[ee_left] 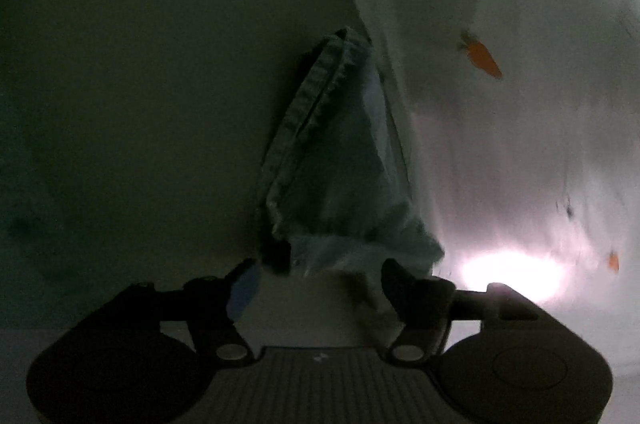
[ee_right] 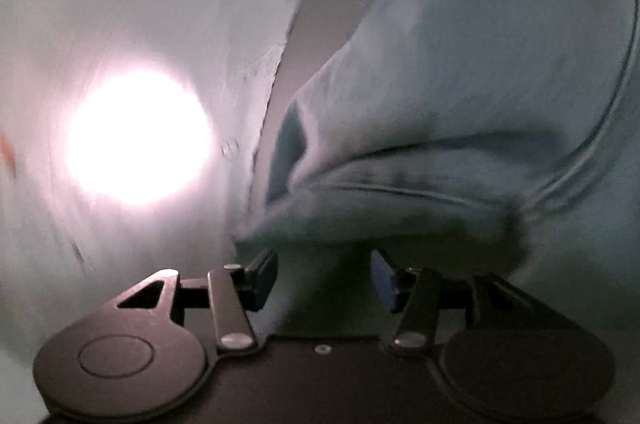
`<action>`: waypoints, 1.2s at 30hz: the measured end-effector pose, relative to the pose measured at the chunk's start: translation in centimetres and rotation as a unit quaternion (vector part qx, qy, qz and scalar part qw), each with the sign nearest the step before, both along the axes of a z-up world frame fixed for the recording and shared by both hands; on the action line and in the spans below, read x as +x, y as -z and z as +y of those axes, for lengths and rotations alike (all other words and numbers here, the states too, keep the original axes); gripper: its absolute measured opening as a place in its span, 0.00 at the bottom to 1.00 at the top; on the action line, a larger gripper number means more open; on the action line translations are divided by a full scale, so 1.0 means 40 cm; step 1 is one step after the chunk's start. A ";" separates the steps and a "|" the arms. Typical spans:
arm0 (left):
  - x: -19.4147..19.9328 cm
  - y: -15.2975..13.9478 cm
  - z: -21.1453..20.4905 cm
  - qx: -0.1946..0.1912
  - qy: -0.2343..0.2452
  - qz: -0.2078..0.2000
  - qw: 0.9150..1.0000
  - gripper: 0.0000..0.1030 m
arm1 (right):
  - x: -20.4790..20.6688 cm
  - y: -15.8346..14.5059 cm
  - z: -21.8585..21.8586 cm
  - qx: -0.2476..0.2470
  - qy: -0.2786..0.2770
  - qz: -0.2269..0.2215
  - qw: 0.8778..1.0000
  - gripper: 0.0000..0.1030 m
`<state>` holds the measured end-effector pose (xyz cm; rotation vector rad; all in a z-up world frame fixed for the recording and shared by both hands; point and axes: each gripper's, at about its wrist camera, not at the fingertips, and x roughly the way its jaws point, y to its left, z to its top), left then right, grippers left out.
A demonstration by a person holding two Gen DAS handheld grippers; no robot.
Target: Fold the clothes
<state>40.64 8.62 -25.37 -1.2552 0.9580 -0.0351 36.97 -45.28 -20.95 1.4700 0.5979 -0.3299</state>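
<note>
A: What does the left gripper point(ee_left: 316, 276) have ahead of it?

B: A pale blue garment point(ee_left: 340, 159), bunched into a narrow wedge that runs away from the camera. A ribbed hem point(ee_left: 304, 119) goes up its left edge. The near end of the cloth hangs between the two fingers, which stand wide apart; the cloth brushes the right finger point(ee_left: 404, 284), but the fingers are not closed on it.

A: And the surface around it?

B: To the right lies a white sheet point(ee_left: 520, 103) printed with small orange carrots point(ee_left: 484, 57); another shows near the right edge. A bright glare point(ee_left: 512, 272) sits on the sheet just beside the right finger. To the left everything is a dim, plain grey-green expanse point(ee_left: 140, 83); I cannot tell if it is wall or bedding. The whole view is dark.

A: The right gripper point(ee_right: 324, 278)?

B: Its fingers also stand wide, with blue pads point(ee_right: 382, 278), and nothing is between them. The garment point(ee_right: 460, 83) fills the right and far part of that view in soft folds, with a seam point(ee_right: 624, 95) curving down the right edge. A thick fold sits just beyond the fingertips; whether it touches them I cannot tell.

A: Anything on the left there?

B: The white sheet point(ee_right: 140, 3) again, blurred, with a large round glare point(ee_right: 138, 137) and an orange smear at the far left edge.
</note>
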 end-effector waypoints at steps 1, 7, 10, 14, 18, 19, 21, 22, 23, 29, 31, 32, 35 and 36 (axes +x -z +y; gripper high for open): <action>0.017 0.010 -0.003 -0.013 -0.009 0.007 1.000 0.69 | 0.011 0.013 -0.003 0.034 0.023 0.002 0.999 0.56; 0.101 0.052 -0.036 -0.048 -0.009 0.043 0.998 0.74 | 0.034 0.083 -0.012 0.165 0.124 0.032 0.978 0.65; 0.127 0.056 -0.058 -0.026 -0.007 0.063 0.998 0.58 | 0.045 0.102 -0.022 0.170 0.137 0.061 0.974 0.36; 0.155 0.045 -0.049 -0.001 -0.033 0.079 0.996 0.09 | 0.061 0.049 -0.031 0.114 0.110 0.071 0.985 0.12; 0.225 -0.087 0.007 0.056 -0.029 0.008 0.998 0.06 | 0.044 -0.035 -0.054 0.082 0.080 0.031 0.993 0.12; 0.240 -0.139 0.026 0.064 -0.032 -0.027 0.997 0.06 | 0.027 -0.045 -0.056 0.094 0.079 0.013 0.992 0.11; 0.244 -0.257 0.064 0.087 -0.035 -0.098 0.991 0.05 | -0.018 -0.072 -0.049 0.094 0.068 -0.027 0.993 0.10; 0.229 -0.319 0.083 0.108 -0.033 -0.132 0.985 0.05 | -0.044 -0.085 -0.041 0.086 0.060 -0.046 0.993 0.09; 0.213 -0.381 0.103 0.131 -0.032 -0.165 0.977 0.05 | -0.072 -0.099 -0.031 0.076 0.052 -0.064 0.994 0.09; -0.019 -0.408 0.218 0.238 -0.025 -0.139 0.961 0.06 | -0.199 -0.099 0.012 0.002 -0.035 -0.032 0.999 0.09; -0.066 -0.320 0.227 0.297 0.000 -0.050 0.953 0.07 | -0.211 -0.084 0.020 -0.032 -0.079 0.023 0.996 0.21; -0.091 -0.271 0.238 0.318 0.016 -0.001 0.948 0.09 | -0.217 -0.077 0.029 -0.052 -0.100 0.052 0.992 0.27; -0.145 -0.160 0.245 0.332 0.032 0.065 0.940 0.15 | -0.217 -0.090 0.052 -0.126 -0.153 0.108 0.974 0.39; -0.157 -0.154 0.245 0.336 0.034 0.059 0.939 0.16 | -0.215 -0.102 0.058 -0.150 -0.169 0.118 0.967 0.41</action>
